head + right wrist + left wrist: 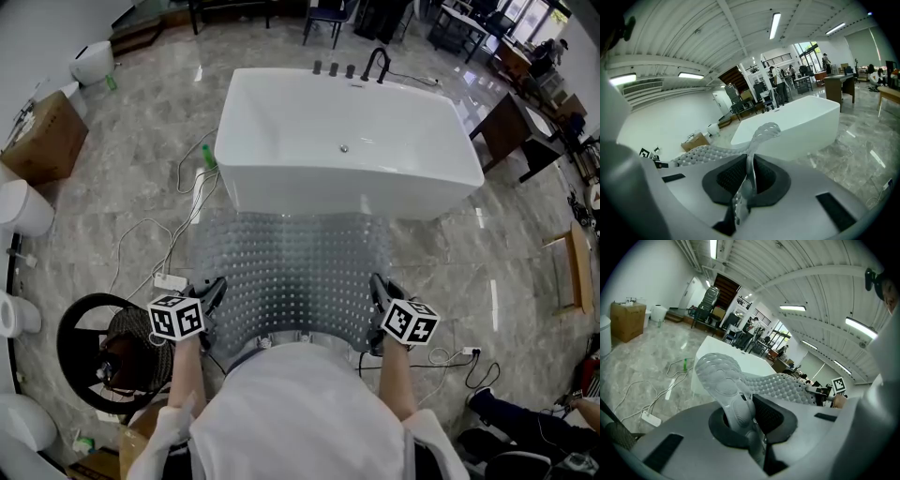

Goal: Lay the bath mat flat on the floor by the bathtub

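A translucent grey bath mat with rows of round bumps hangs stretched between my two grippers, in front of the white bathtub. My left gripper is shut on the mat's near left corner; that corner curls up between the jaws. My right gripper is shut on the near right corner, whose thin edge rises from the jaws. The mat's far edge lies near the tub's base. The tub stands just beyond the mat.
White cables and a power strip lie on the marble floor left of the mat. A black round stool sits at the near left, a cardboard box further left. A plug and cable lie at the right.
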